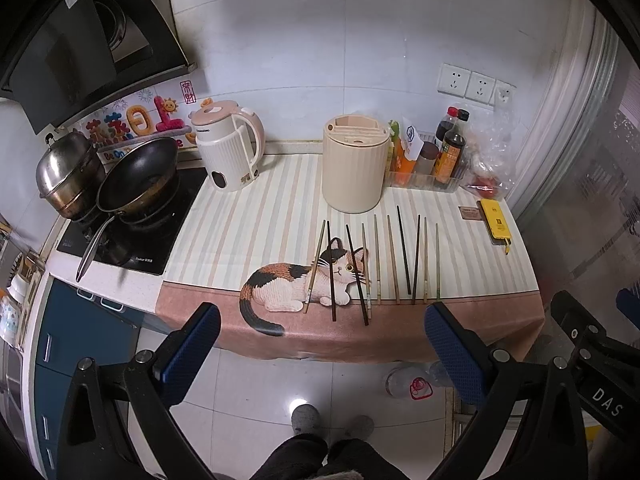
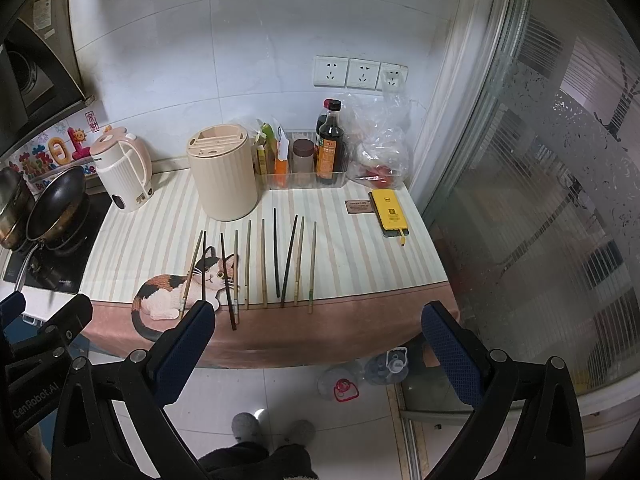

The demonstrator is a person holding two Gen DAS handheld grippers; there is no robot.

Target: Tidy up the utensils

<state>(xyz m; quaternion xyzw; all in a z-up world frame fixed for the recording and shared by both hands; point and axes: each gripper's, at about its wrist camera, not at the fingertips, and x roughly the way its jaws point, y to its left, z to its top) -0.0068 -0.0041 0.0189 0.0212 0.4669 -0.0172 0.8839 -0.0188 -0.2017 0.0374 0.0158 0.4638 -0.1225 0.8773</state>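
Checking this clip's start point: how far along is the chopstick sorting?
Nothing looks done: all ten chopsticks lie loose on the cat mat, and the slots on top of the beige holder look empty. Nothing is in hand: the left gripper and right gripper are both open, hanging off the counter edge, above the floor. Left: every chopstick goes into the holder.

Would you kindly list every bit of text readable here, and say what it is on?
"DAS": right gripper's body.
"GenRobot.AI": left gripper's body.
Red seal sticker by the hood: Chinese characters, not legible.
Yellow box, brown card, sauce bottle, kettle, hob: print too small.
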